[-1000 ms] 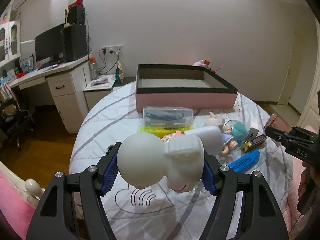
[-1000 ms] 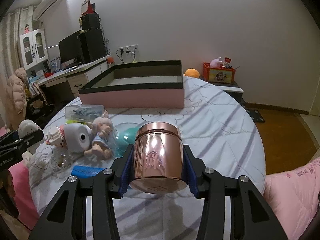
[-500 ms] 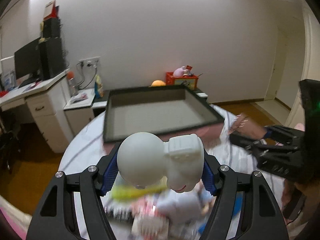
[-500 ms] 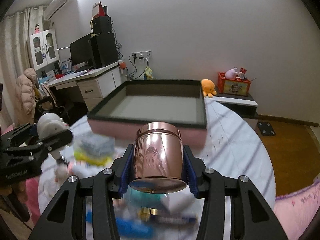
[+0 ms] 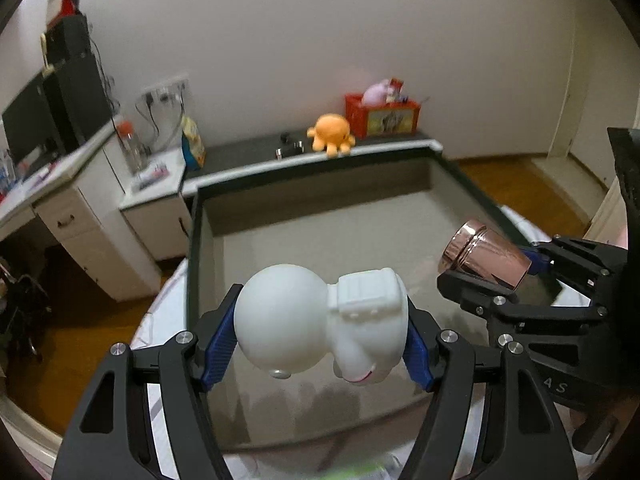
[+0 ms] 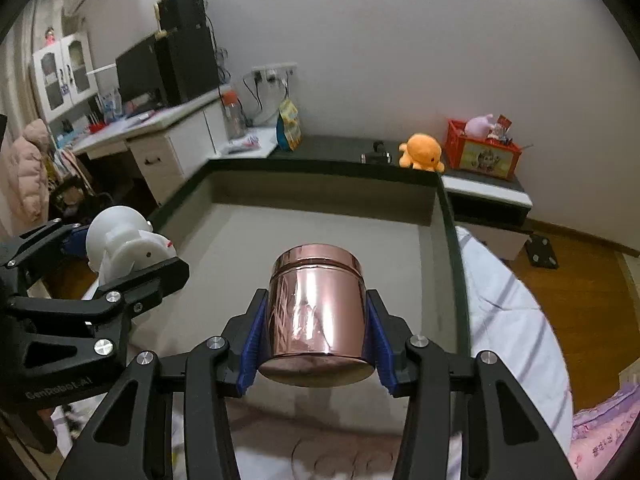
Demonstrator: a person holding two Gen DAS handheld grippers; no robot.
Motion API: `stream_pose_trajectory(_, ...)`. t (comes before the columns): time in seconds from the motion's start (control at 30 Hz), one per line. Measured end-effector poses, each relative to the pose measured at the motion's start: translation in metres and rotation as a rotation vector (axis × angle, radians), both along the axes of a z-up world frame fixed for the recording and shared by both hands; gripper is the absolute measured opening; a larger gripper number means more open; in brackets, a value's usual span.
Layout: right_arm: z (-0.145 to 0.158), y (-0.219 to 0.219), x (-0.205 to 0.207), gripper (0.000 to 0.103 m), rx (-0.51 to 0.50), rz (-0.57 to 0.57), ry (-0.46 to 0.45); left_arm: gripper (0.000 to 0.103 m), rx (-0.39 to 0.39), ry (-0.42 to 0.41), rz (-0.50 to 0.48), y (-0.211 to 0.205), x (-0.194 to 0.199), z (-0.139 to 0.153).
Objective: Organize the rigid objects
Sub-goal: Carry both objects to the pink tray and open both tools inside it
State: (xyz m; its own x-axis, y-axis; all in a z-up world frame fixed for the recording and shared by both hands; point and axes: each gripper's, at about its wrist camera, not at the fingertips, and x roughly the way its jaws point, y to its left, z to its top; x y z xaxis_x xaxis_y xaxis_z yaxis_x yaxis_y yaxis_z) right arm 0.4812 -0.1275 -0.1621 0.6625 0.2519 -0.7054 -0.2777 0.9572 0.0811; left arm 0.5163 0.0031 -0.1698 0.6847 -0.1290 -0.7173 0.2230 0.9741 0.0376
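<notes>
White round-headed figurine (image 5: 320,324), lying sideways (head left), clamped above the box's (image 5: 208,216) grey floor. Shiny copper lidded canister (image 6: 318,304), upright, likewise clamped above the dark-rimmed open box, toward its right wall.

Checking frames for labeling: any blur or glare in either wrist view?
Left wrist view: desk side smeared by motion blur, white figurine sharp. Right wrist view: copper canister carries streaky reflections, box rim bowed by the fisheye, dark corners.
</notes>
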Motion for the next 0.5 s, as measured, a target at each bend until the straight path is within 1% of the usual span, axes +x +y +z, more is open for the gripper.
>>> stream_pose_trajectory(0.03,-0.006,0.000,0.006,0.048,0.009,0.001,0.029,0.071,0.007,0.008,0.000,0.000,0.002,-0.003)
stream_pose_trajectory(0.13,-0.017,0.000,0.016,0.048,-0.005,-0.001,0.077,0.071,0.021,0.040,0.000,-0.001,0.008,-0.012)
stream_pose_trajectory(0.27,-0.019,-0.002,0.023,0.048,0.002,-0.005,0.106,0.073,0.056,0.052,0.023,-0.004,0.011,-0.018)
stream_pose_trajectory(0.33,-0.023,-0.004,0.025,0.048,-0.005,-0.010,0.128,0.080,0.078,0.040,0.040,-0.006,0.010,-0.019)
stream_pose_trajectory(0.4,-0.027,-0.006,0.029,0.048,0.003,-0.019,0.155,0.085,0.075,0.035,0.060,-0.004,0.007,-0.017)
stream_pose_trajectory(0.43,-0.027,-0.008,0.030,0.051,0.018,-0.027,0.160,0.085,0.067,0.031,0.064,0.000,0.006,-0.015)
stream_pose_trajectory(0.47,-0.026,-0.011,0.028,0.057,0.031,-0.029,0.161,0.086,0.062,0.024,0.072,0.003,0.003,-0.011)
stream_pose_trajectory(0.5,-0.023,-0.012,0.025,0.060,0.038,-0.036,0.154,0.089,0.061,0.014,0.080,0.007,-0.002,-0.007)
